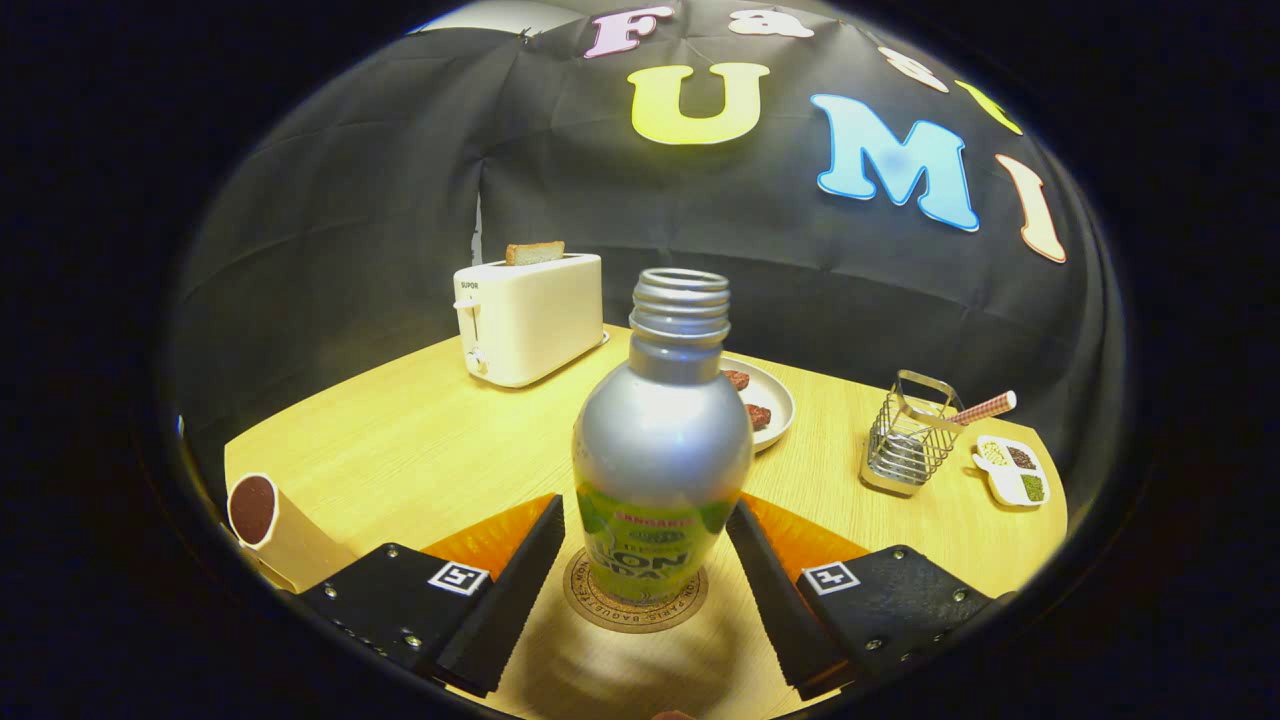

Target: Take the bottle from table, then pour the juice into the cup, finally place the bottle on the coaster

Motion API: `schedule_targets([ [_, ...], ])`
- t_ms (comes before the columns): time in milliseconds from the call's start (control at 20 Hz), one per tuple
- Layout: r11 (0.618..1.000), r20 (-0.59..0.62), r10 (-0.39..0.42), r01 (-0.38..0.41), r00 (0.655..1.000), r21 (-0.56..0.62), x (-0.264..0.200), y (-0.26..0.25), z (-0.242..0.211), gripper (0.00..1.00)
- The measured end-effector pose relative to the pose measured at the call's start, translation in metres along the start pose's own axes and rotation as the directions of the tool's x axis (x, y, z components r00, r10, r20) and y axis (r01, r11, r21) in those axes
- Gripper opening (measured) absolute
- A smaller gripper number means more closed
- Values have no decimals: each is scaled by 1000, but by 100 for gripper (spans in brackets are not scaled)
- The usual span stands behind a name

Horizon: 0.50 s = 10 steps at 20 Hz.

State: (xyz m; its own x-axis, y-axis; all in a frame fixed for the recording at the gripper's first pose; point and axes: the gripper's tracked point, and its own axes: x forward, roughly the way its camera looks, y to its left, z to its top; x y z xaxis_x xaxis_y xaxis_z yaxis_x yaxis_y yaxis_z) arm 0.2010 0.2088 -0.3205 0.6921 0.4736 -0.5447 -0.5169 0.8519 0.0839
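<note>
Jaws stand wide on the gripper (648,560), with the bottle (662,455) between the two fingers. A visible gap separates each finger from the bottle wall, so neither finger presses on it.

Left to right across the table (400,440):

1. Cup (262,520). It stands at the near left, beside the left finger, and shows dark content at its mouth. By this the pour appears done, though the level cannot be read.
2. Toaster (530,315). It sits at the far side with a slice of bread (535,252) raised from its slot, well apart from the work area.
3. Bottle. It stands upright, cap off, thread exposed, on the round coaster (635,598). The base appears to sit within the coaster rim. This matches the final placement the task requires.
4. Plate (775,400). It lies just behind the bottle and holds dark pieces of food.
5. Wire basket (908,435). It stands to the right with a striped stick leaning out.
6. Small dish (1012,470). It lies furthest right, divided into compartments.

Judgement: the fingers are spread to free the bottle without tipping it. A straight rearward withdrawal would keep both fingers clear of the bottle wall; any sideways drift risks knocking it off the coaster.
</note>
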Motion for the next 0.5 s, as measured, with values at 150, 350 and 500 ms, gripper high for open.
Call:
schedule_targets([
  [150,1000,31,-29,29,999,10,-20,-2,14,98],
  [350,996,93,-75,70,993,50,-61,1,42,98],
  [500,991,124,-125,117,984,72,-89,0,61,98],
])
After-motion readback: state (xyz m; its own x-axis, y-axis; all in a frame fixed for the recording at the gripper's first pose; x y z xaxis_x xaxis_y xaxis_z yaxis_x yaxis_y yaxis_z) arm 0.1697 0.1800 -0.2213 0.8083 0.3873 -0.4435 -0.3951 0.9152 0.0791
